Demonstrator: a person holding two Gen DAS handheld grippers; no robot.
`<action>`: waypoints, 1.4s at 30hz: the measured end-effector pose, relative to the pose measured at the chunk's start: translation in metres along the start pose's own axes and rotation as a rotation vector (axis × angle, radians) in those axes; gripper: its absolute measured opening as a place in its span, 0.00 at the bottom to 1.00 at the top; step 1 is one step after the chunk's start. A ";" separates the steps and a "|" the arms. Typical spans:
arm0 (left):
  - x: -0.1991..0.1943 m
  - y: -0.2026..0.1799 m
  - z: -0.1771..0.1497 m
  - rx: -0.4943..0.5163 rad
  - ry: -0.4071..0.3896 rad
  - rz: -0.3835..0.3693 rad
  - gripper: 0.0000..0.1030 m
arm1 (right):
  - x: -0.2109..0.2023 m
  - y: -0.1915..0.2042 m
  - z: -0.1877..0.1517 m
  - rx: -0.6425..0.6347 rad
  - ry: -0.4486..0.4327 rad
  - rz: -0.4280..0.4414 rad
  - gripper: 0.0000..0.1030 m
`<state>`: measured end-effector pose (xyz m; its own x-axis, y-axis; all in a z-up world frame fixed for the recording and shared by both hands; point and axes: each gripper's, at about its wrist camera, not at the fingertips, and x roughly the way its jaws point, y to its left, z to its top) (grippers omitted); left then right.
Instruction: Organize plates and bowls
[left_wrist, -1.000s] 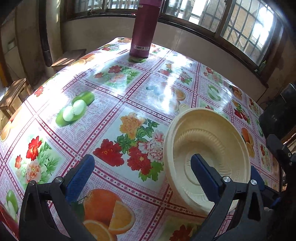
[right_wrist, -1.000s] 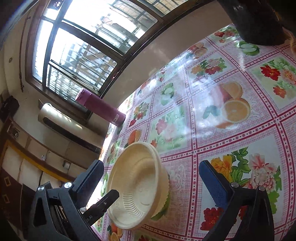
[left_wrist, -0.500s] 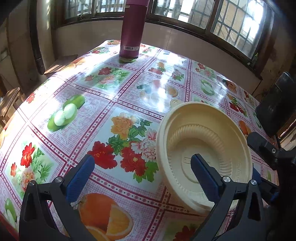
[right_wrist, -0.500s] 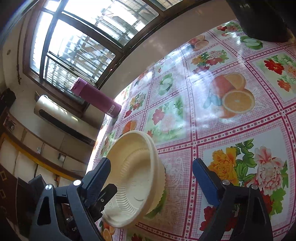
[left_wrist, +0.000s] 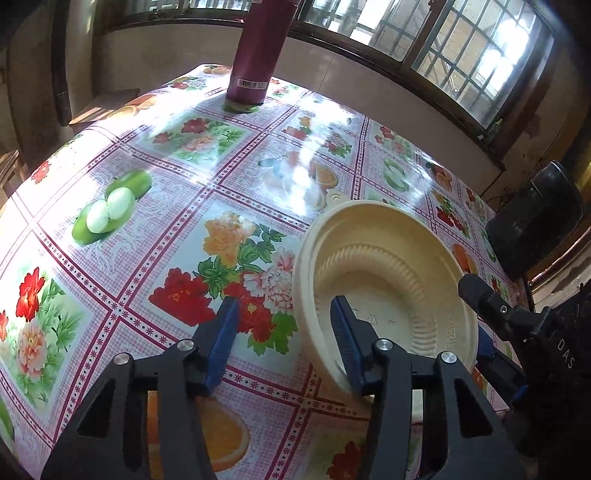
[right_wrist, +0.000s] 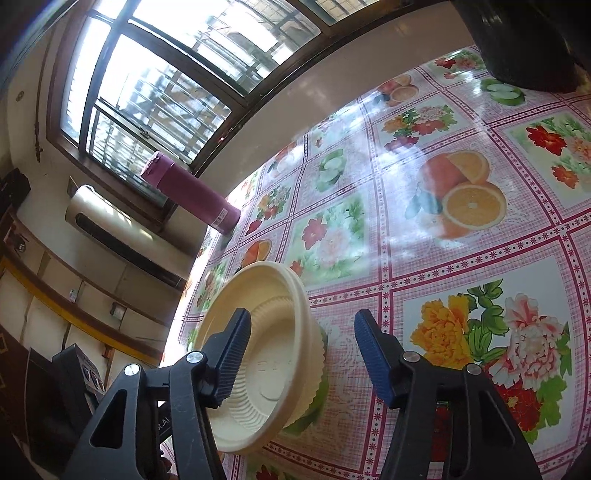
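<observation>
Left gripper (left_wrist: 284, 301): nearest in the left wrist view. We see its jaws at a middling gap, neither wide nor narrow; they have just been closing.
Left gripper's pads (left_wrist: 221, 343): ribbed and blue. One stands over the tablecloth outside the bowl and the other inside it, so the near left rim lies between them. The outer pad is clear of the rim, and we see no grip.
Right gripper (right_wrist: 303, 314): nearest in the right wrist view. Its jaws are also partly drawn in and have just been closing. One pad is inside the bowl and the other over the tablecloth beyond the wall, apart from it. We see nothing held.
Bowl (left_wrist: 388, 266): cream, round, with a ribbed inner wall. It sits on the tablecloth in the near part of the table, straddled by both tools from opposite sides. In the right wrist view (right_wrist: 266, 295) its rim looks doubled; we cannot tell whether a second bowl is nested under it.
Tablecloth (left_wrist: 147, 206): glossy, with pink checks and panels of flowers, oranges and green fruit. It covers the whole table.
Dark round object (left_wrist: 535, 218): it stands at the table's right edge, well apart from the bowl.
Purple flask (left_wrist: 258, 55): upright at the far end of the table, near the wall and well apart from the bowl.
Wooden seat (left_wrist: 103, 107): it stands beside the table's far left corner.
Window (left_wrist: 461, 48): barred and bright, set above the wall behind the table.
</observation>
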<state>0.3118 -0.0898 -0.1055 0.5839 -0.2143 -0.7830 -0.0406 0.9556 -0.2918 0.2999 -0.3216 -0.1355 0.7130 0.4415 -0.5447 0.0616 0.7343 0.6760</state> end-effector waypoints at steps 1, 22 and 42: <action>0.000 0.000 0.000 0.002 -0.001 0.001 0.48 | 0.000 0.000 0.000 0.000 -0.002 -0.002 0.58; -0.005 -0.010 -0.002 0.054 -0.028 0.036 0.45 | -0.002 0.009 -0.002 -0.057 -0.019 -0.028 0.58; -0.003 -0.012 -0.003 0.060 -0.030 0.048 0.45 | -0.005 0.006 -0.003 -0.053 -0.030 -0.031 0.58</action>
<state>0.3082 -0.1006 -0.1009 0.6065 -0.1630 -0.7782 -0.0209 0.9752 -0.2205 0.2949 -0.3179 -0.1299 0.7319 0.4034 -0.5492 0.0470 0.7741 0.6313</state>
